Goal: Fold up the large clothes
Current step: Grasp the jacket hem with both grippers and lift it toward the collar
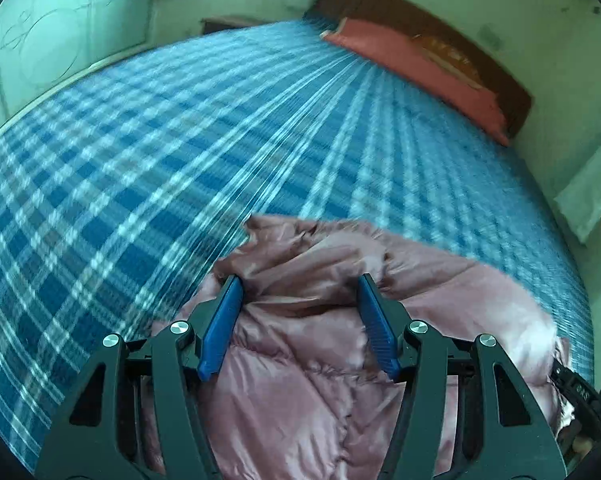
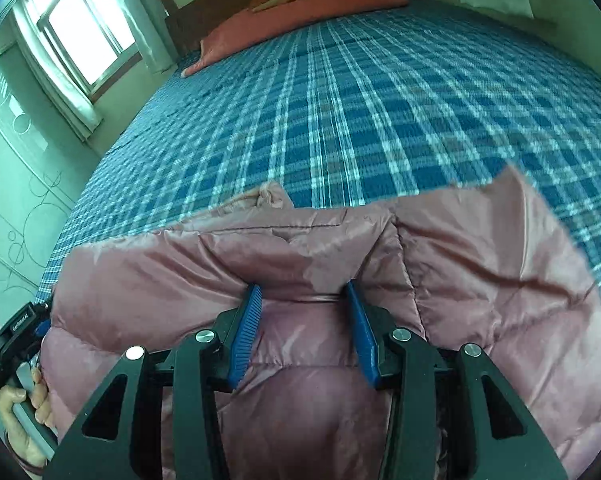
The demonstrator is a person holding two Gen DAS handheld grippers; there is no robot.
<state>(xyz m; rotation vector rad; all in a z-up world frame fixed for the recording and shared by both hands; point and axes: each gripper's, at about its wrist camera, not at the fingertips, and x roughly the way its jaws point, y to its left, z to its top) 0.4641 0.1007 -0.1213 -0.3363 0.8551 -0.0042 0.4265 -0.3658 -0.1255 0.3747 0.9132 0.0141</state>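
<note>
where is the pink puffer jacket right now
The pink puffer jacket lies on the near end of the blue plaid bedspread, just under both grippers, far from the red pillow by the headboard.

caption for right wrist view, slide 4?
Right gripper open over a pink quilted jacket lying on a blue plaid bed.

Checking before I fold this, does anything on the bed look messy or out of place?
Only the pink puffer jacket: it lies rumpled on the plaid bedspread, with its upper edge bunched in a small knot. No visible tears or spills. Pillows sit at the headboard.
</note>
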